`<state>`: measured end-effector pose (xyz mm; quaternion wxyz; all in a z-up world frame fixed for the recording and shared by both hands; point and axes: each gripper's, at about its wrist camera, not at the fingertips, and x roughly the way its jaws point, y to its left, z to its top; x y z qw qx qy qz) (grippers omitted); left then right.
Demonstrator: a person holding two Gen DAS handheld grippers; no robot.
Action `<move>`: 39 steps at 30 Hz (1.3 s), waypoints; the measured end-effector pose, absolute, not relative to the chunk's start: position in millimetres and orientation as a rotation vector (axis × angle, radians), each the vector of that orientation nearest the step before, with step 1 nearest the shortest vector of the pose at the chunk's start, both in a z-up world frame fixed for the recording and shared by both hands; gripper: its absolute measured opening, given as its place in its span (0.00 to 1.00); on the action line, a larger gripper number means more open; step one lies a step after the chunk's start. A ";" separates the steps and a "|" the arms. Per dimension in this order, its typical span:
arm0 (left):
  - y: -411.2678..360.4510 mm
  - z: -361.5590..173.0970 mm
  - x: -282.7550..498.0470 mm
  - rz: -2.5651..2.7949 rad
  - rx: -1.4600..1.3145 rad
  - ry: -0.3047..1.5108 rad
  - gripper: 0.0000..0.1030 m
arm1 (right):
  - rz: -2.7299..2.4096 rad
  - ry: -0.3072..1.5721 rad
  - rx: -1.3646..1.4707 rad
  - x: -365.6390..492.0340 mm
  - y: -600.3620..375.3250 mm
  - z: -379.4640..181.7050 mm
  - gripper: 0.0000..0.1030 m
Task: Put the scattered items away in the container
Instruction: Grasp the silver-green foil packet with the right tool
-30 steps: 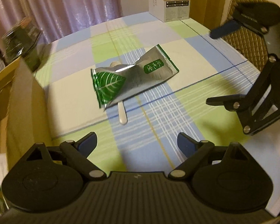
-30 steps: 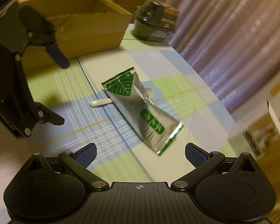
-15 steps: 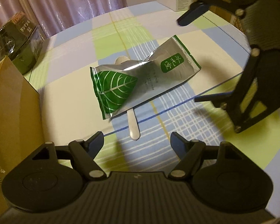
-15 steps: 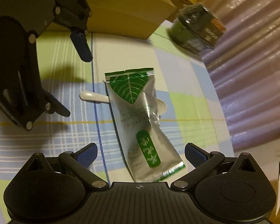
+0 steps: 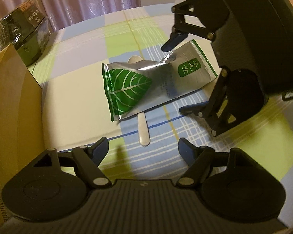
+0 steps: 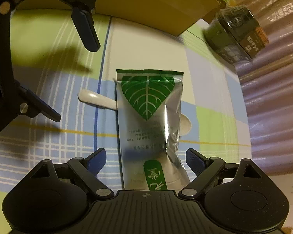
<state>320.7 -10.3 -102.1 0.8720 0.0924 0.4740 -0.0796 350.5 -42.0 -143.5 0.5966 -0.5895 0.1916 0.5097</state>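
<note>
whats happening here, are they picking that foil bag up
Not yet. A person holds two grippers over a checked tablecloth. The right gripper straddles the end of the silver-green pouch, jaws closing but not touching. The left gripper hovers open near the handle of the white spoon under the pouch. The cardboard box waits alongside.

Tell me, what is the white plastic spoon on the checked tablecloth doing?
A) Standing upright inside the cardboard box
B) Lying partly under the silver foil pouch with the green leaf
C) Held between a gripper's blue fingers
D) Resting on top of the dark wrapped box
B: the white plastic spoon pokes out on both sides from beneath the silver foil pouch, handle on one side and bowl on the other.
</note>
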 end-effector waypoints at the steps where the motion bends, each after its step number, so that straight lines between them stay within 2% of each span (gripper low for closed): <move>1: -10.3 -102.8 321.5 -0.167 0.194 0.994 0.73 | 1.188 0.450 -1.371 351.1 -40.5 -142.9 0.88; 5: -11.2 -104.4 324.3 -0.172 0.201 0.995 0.72 | 1.210 0.477 -1.356 352.8 -40.2 -141.3 0.80; 8: -13.3 -105.7 326.5 -0.175 0.202 0.995 0.73 | 1.207 0.489 -1.335 350.8 -41.2 -140.3 0.68; 9: -14.0 -106.3 326.9 -0.175 0.205 0.996 0.73 | 1.190 0.488 -1.329 350.3 -41.9 -139.3 0.53; 15: -19.0 -107.8 331.7 -0.181 0.214 0.994 0.73 | 1.088 0.607 -1.237 359.8 -54.4 -131.1 0.50; 22: -22.5 -109.2 340.5 -0.200 0.206 0.988 0.73 | 0.892 0.884 -0.904 381.9 -93.2 -105.0 0.46; 26: -21.8 -112.4 348.6 -0.199 0.180 0.990 0.71 | 0.811 0.955 -0.788 378.2 -113.8 -96.4 0.46; 27: -21.3 -113.7 351.2 -0.194 0.171 0.994 0.71 | 0.807 0.960 -0.766 375.7 -117.5 -95.6 0.55; 28: -20.5 -115.4 354.0 -0.191 0.162 0.999 0.70 | 0.795 0.957 -0.747 372.0 -121.1 -94.7 0.81; 29: -20.1 -117.1 356.8 -0.189 0.154 1.006 0.67 | 0.780 0.942 -0.726 368.1 -124.2 -93.2 0.91; 30: -20.2 -118.3 358.8 -0.187 0.151 1.012 0.66 | 0.776 0.927 -0.698 366.7 -127.6 -91.8 0.94; 32: -21.2 -119.6 362.8 -0.180 0.157 1.015 0.62 | 0.764 0.934 -0.634 363.4 -138.0 -90.4 0.94; 39: -24.4 -116.2 387.6 -0.169 0.177 1.022 0.59 | 0.712 0.925 -0.454 364.7 -152.4 -91.0 0.94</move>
